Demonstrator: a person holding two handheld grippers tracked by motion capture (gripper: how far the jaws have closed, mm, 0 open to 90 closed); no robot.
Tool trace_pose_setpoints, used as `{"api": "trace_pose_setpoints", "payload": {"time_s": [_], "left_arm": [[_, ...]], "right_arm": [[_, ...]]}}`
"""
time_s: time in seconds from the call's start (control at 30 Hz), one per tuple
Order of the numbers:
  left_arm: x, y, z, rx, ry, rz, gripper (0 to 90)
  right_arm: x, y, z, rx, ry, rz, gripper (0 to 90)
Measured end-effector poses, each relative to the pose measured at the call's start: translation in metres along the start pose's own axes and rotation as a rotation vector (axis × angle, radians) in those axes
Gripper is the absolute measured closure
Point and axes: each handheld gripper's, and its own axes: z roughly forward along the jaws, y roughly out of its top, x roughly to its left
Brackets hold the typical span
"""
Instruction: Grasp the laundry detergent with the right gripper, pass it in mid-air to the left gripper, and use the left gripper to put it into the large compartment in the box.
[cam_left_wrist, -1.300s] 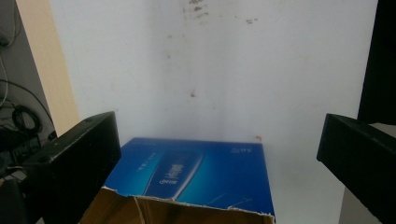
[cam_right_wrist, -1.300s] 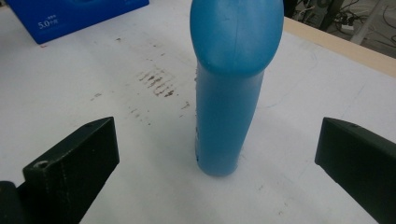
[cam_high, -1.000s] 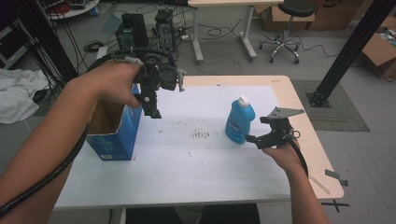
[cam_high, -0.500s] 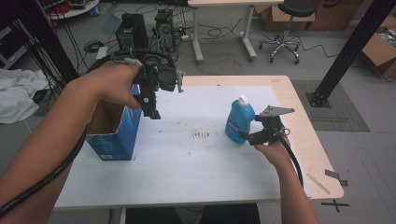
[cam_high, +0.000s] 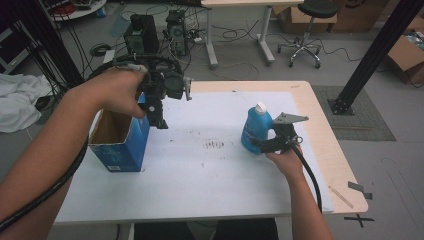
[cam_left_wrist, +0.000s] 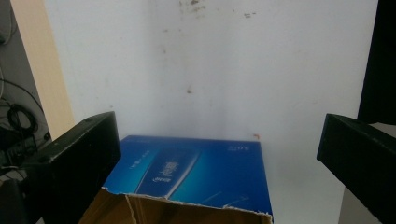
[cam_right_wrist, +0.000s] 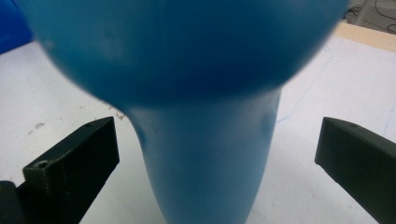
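High view: blue bottle (cam_high: 256, 129) stood upright on the white table (cam_high: 210, 175), right of centre, white cap on top. Right gripper (cam_high: 265, 144) was low at the bottle's base from the right side, hand behind it. Left gripper (cam_high: 159, 117) hung above the right edge of the open blue box (cam_high: 119, 142) at the table's left side, pointing down. Bottle and box well apart.

Left gripper view: jaws wide apart, nothing between them. Box's blue side panel (cam_left_wrist: 196, 172) and torn cardboard rim sat below, white table beyond.

Right gripper view: jaws spread wide, one each side of the bottle's narrow lower body (cam_right_wrist: 205, 154). Clear gap on both sides, no contact. Bottle's wider upper part bulged blurred across the top of the frame.
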Motion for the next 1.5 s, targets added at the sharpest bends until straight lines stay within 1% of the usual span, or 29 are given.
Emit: {"api": "trace_pose_setpoints", "payload": {"time_s": [0.03,0.23,0.4,0.47,0.53,0.63,0.67,0.83,0.93,1.27,1.43,1.5], "left_arm": [[0.000,0.000,0.000,-0.003,0.000,0.000,0.1],[0.000,-0.003,0.002,-0.003,0.002,-0.005,0.1],[0.000,-0.003,0.004,-0.002,0.001,0.000,0.0],[0.000,-0.003,0.004,-0.002,0.002,-0.001,0.1],[0.000,-0.004,0.004,0.000,0.001,-0.003,0.0],[0.000,-0.005,0.005,-0.004,-0.003,-0.005,0.1],[0.000,-0.005,0.005,-0.002,-0.003,-0.006,0.0],[0.001,-0.006,0.006,0.001,-0.002,-0.006,0.0],[0.001,-0.006,0.006,0.001,-0.005,-0.006,0.1],[0.000,-0.006,0.007,0.003,-0.005,-0.004,0.0],[0.000,-0.005,0.008,0.004,-0.006,-0.004,0.0],[0.000,-0.005,0.009,0.005,-0.005,-0.002,0.1]], "right_arm": [[0.001,0.000,0.001,-0.004,-0.009,-0.004,0.0],[0.003,0.000,0.005,-0.035,0.000,-0.004,0.0],[0.004,-0.001,0.008,-0.047,-0.008,-0.005,0.6],[0.004,-0.001,0.009,-0.047,-0.008,0.002,1.0],[0.004,-0.001,0.011,-0.062,-0.012,0.003,2.5],[0.005,-0.001,0.011,-0.070,-0.017,-0.004,4.3],[0.006,-0.001,0.011,-0.076,-0.028,-0.008,6.1],[0.006,-0.001,0.012,-0.079,-0.036,-0.008,8.3],[0.007,-0.001,0.012,-0.077,-0.044,-0.017,10.3],[0.007,-0.001,0.011,-0.081,-0.043,-0.025,14.2],[0.006,-0.003,0.010,-0.089,-0.039,-0.027,19.7],[0.006,-0.003,0.010,-0.091,-0.040,-0.023,19.9]]}}
